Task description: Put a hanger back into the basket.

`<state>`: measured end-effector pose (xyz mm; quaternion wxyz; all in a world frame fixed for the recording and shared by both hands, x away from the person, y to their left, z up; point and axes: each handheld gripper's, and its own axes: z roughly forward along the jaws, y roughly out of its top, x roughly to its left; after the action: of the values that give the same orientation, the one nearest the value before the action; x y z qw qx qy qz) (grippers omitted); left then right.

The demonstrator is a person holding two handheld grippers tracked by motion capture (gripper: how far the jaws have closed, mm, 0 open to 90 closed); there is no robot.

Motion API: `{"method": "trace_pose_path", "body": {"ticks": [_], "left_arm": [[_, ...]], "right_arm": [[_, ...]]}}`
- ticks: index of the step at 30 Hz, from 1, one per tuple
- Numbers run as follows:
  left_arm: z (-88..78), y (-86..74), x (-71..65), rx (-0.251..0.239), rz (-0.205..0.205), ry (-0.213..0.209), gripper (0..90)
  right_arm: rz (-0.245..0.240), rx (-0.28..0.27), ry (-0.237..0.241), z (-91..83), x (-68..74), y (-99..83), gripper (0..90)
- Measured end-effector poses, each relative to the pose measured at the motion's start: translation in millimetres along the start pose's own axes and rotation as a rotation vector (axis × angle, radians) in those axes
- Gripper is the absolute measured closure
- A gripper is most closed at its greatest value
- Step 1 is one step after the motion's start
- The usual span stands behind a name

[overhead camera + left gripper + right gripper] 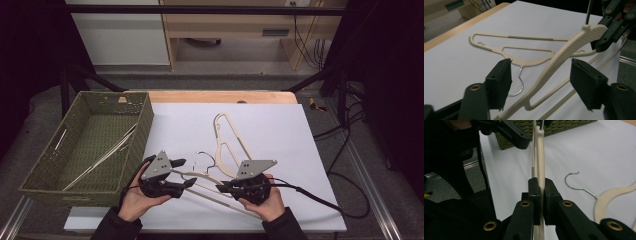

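Right now your right gripper [220, 187] is clamped on the lifted cream hanger [202, 176], pads pressed flat against its thin edge; the right gripper view shows this squarely, the hanger [539, 157] running straight up between the two black jaws. That hand sits low at the near edge of the white sheet [280, 130], palm under the gripper body, the grey plate tilted up, the cable trailing off to the right of the hanger.

Your left gripper [188, 172] is held just left of that hanger, thumb and fingers wrapped beneath it, pointing toward your right gripper. Its jaws stand apart on either side of the hanger arm. In the left gripper view the textured arm [564, 53] rises slantwise through the gap, touching neither pad, and its top end meets your right gripper [610, 30] at the upper right.

A second cream hanger [227, 140] lies flat on the sheet just beyond the held one. The left gripper view shows its whole outline and wire hook [517, 83], which the right gripper view cuts down to the hook [574, 182] and one curved shoulder.

The green woven basket [145, 127], well left of the held hanger, shows its inside from the high view alone, with thin pale rods [100, 160] lying in it. No writing or brand can be read on anything.
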<state>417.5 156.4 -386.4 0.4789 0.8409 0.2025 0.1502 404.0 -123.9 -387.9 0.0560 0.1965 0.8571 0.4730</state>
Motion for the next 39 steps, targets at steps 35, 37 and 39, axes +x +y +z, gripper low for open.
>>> {"method": "trace_pose_path", "body": {"ticks": [35,37,39], "left_arm": [[10.5,0.9,-23.4,0.107,-0.004,-0.108,86.4],[10.2,0.8,-23.0,0.105,-0.011,-0.099,86.4],[9.3,0.2,-20.7,0.095,-0.028,-0.102,86.4]], "right_arm": [[-0.015,-0.097,-0.205,-8.4,-9.1,-4.3,45.9],[-0.006,-0.128,-0.205,-14.5,-10.6,-4.6,42.9],[0.002,-0.141,-0.215,-17.8,-11.3,-4.8,40.6]]}}
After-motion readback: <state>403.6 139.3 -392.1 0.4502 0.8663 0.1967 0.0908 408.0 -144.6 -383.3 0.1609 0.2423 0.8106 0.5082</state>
